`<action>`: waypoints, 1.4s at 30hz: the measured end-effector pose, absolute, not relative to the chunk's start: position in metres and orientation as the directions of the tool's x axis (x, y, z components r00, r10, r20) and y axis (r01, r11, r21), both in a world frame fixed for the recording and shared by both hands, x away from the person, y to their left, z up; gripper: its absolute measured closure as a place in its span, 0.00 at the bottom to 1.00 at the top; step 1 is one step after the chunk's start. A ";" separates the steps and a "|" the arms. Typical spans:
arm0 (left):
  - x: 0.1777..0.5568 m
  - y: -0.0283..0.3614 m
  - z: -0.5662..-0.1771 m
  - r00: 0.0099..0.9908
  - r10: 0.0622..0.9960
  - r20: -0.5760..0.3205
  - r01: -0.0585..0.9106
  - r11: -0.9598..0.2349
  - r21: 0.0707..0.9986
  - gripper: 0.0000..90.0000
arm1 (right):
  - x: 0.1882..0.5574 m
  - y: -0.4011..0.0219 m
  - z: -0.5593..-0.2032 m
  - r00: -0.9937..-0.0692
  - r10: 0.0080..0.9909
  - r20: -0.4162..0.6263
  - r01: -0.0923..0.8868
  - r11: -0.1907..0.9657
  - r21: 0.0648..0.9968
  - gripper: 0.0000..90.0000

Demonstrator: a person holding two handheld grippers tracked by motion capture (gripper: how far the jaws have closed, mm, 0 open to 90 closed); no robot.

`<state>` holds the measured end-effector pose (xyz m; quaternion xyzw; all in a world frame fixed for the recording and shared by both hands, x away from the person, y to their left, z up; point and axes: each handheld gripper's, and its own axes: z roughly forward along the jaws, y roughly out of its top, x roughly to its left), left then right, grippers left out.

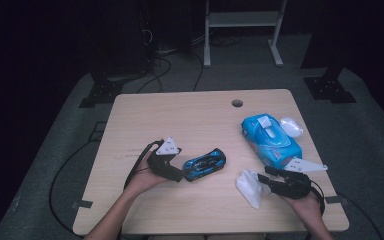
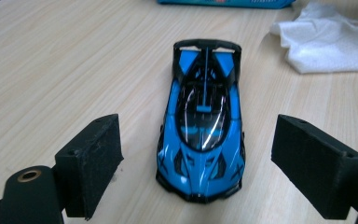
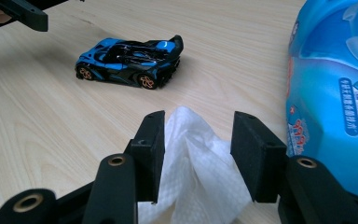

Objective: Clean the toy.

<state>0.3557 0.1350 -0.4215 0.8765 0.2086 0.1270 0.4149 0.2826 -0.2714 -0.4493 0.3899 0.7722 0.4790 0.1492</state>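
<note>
Left gripper (image 2: 196, 154) low, level (jaws wide) — toy car (image 2: 201, 121) between.

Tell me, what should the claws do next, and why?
Probably close the right claw on the white wipe. The wipe already bunches up between its open jaws, while the blue toy car sits on the table, between the wide-open jaws of the left claw but untouched, likely waiting to be wiped.

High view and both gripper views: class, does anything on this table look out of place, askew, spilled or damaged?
Nothing is spilled or broken. The toy car stands on its wheels, undamaged. The wipes pack has its lid flipped open, with a crumpled wipe loose beside it. Another wipe lies rumpled between the right gripper's jaws.
</note>
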 end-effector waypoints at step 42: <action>0.310 0.208 -0.448 0.816 0.578 -0.008 0.329 -0.453 0.829 0.13 | 0.273 -0.276 -0.460 -0.638 0.754 0.159 0.466 0.213 0.859 0.52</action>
